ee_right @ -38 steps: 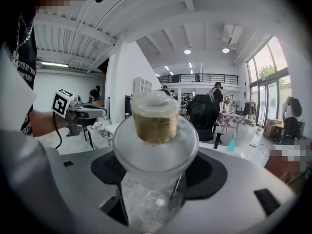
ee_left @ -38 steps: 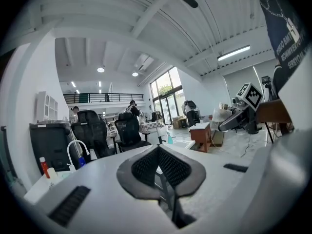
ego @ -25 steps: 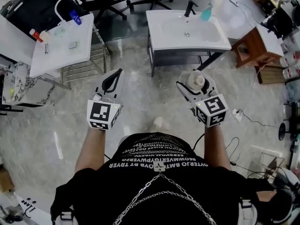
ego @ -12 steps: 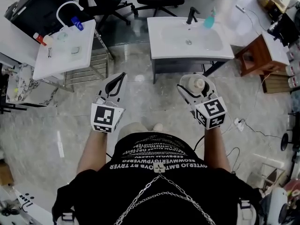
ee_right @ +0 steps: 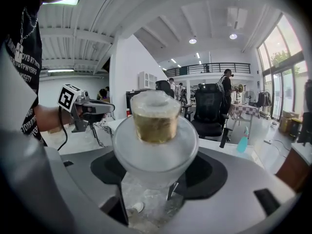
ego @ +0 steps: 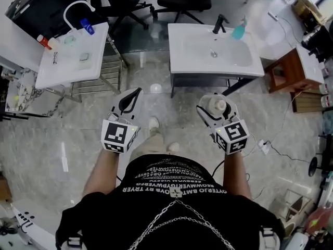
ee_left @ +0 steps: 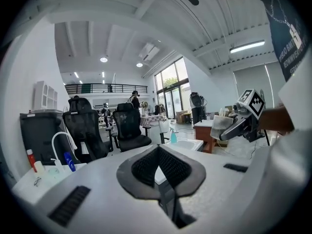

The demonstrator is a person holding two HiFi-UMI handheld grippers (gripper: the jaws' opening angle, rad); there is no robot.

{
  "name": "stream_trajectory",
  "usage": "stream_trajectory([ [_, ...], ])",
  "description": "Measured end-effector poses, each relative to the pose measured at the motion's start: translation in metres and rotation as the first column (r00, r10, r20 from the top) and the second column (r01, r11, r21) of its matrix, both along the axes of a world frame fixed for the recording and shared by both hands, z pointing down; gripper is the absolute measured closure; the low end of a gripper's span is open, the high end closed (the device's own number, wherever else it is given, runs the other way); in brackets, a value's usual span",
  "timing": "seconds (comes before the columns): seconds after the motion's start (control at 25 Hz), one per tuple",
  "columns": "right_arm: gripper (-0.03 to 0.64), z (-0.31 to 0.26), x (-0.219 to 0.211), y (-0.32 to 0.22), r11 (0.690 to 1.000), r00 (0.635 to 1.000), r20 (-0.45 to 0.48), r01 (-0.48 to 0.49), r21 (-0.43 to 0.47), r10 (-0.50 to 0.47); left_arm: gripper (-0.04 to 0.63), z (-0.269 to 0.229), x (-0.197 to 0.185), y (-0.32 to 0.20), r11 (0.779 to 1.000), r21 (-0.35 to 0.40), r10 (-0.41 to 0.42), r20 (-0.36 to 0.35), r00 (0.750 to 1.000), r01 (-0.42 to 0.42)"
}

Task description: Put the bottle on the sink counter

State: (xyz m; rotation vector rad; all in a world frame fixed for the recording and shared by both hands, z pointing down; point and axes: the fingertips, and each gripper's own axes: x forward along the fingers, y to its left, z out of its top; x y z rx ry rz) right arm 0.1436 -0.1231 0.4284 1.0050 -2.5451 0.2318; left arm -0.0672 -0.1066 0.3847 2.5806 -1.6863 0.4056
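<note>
One bottle (ee_right: 155, 133) clamped between right gripper (ego: 215, 101) jaws.

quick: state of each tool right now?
Left tool: closed, nothing in it.
Right tool: closed on the bottle.

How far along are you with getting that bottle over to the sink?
Done: the bottle has been picked up and sits clamped in the right claw. In hand: it is held in the air above the floor, some way short of the sink counter. Left: reach the counter and set the bottle down on its bare white top. The left claw is shut and empty.
</note>
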Motion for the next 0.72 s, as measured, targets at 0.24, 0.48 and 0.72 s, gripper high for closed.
stream_trajectory([
  [0.24,0.286,0.008,-0.010,-0.035,1.000,1.000,-0.011,-0.025,-0.019,0.025,0.590,0.009,-0.006,-0.043,0.999,-0.016,0.037,-0.014,0.999,-0.038],
  [0.48,0.286,0.000,-0.031,-0.077,0.999,0.999,-0.021,-0.047,-0.008,0.047,0.589,0.002,-0.024,-0.096,0.998,0.005,0.070,-0.012,0.997,-0.070],
  [0.72,0.286,-0.012,-0.070,-0.125,0.998,0.999,-0.019,-0.049,0.026,0.050,0.589,-0.009,-0.045,-0.150,0.993,0.036,0.116,-0.011,0.993,-0.115],
])
